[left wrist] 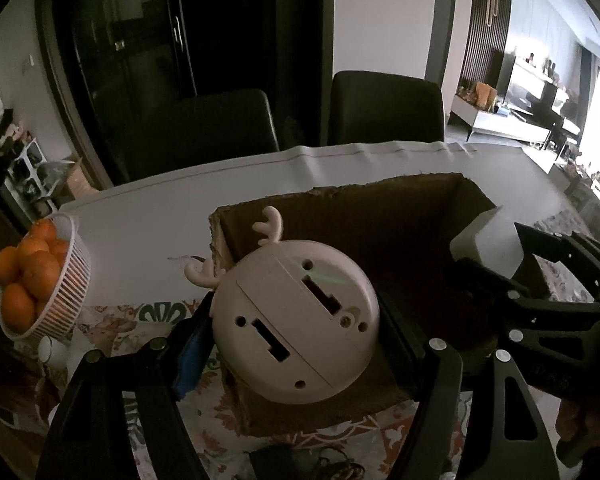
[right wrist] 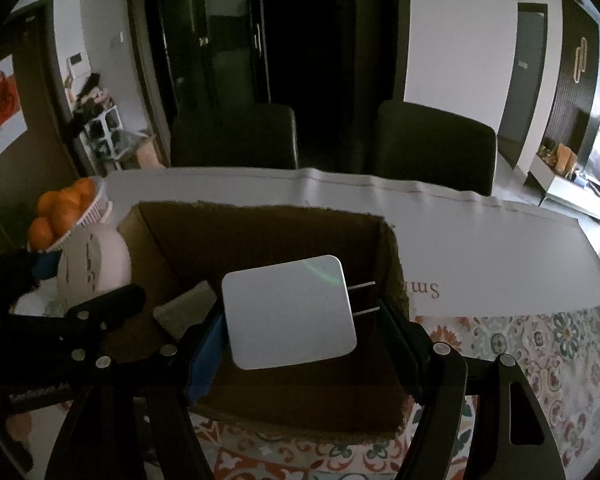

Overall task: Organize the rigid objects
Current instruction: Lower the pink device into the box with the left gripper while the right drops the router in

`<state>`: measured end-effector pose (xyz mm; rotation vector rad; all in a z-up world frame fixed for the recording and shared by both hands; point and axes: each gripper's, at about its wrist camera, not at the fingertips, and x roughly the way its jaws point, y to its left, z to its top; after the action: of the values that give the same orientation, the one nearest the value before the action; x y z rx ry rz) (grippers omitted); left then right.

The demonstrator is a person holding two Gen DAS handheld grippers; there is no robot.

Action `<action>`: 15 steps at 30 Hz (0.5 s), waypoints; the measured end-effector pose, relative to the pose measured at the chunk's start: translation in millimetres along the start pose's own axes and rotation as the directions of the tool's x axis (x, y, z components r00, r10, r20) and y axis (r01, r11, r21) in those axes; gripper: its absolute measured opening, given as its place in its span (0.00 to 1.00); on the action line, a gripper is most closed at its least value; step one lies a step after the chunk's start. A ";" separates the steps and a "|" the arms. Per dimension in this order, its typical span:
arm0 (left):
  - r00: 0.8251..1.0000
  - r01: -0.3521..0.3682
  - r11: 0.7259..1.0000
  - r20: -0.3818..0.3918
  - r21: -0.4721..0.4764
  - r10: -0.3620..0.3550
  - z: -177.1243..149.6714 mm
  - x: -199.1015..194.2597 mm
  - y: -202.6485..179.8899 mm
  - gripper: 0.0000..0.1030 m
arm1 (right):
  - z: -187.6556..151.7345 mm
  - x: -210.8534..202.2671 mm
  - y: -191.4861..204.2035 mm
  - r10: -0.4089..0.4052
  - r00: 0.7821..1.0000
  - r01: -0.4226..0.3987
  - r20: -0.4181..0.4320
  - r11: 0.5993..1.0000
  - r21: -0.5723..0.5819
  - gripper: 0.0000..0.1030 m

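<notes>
Over the open cardboard box (left wrist: 380, 216) you are carrying two pieces at once, so the sorting is partway along by my reading. At the lower centre of the left wrist view, your left gripper (left wrist: 300, 332) is clamping the round cream gadget with antlers (left wrist: 296, 320), its underside facing the camera, above the near left corner of the box. To the right in that view, your right gripper (left wrist: 496, 276) is reaching in; at the centre of the right wrist view it (right wrist: 300, 320) is gripping the white plug adapter (right wrist: 290, 312), prongs pointing right, above the box interior. One grey block (right wrist: 186, 308) is already lying inside the box at centre left; I cannot tell whether more is in there. Neither held piece is set down yet.

At the far left, a white basket of oranges (left wrist: 66, 280) is sitting just beside the box on the table (left wrist: 160, 208). Dark cables (left wrist: 300, 464) are lying at the bottom edge. Both grippers are crowding the same opening, so they could knock each other, and the box walls are standing near the prongs.
</notes>
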<state>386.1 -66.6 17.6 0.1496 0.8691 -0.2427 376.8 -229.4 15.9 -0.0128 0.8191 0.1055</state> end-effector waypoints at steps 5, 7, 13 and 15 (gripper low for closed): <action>0.999 -0.027 1.000 0.031 0.009 0.027 1.3 -6.4 0.7 0.84 | -2.1 8.1 -2.3 0.018 0.999 -0.018 -0.034 1.000 0.007 0.73; 0.998 -0.038 0.999 0.042 0.010 0.038 0.0 -10.1 1.1 0.84 | -3.2 6.7 -3.0 0.013 1.000 -0.013 -0.025 1.000 0.011 0.73; 0.997 -0.046 0.999 0.057 -0.022 0.048 -8.6 -26.3 5.1 0.84 | -4.6 -11.0 1.2 -0.024 0.999 0.024 0.021 1.000 0.009 0.74; 0.997 -0.043 0.999 0.066 -0.031 0.045 -13.6 -33.4 6.4 0.84 | -6.6 -19.9 3.0 -0.044 0.998 0.043 0.037 0.999 0.008 0.74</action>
<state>357.1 -52.3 34.8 0.1324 0.8024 -0.1925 358.2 -228.5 26.1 -0.0221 0.7814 0.0618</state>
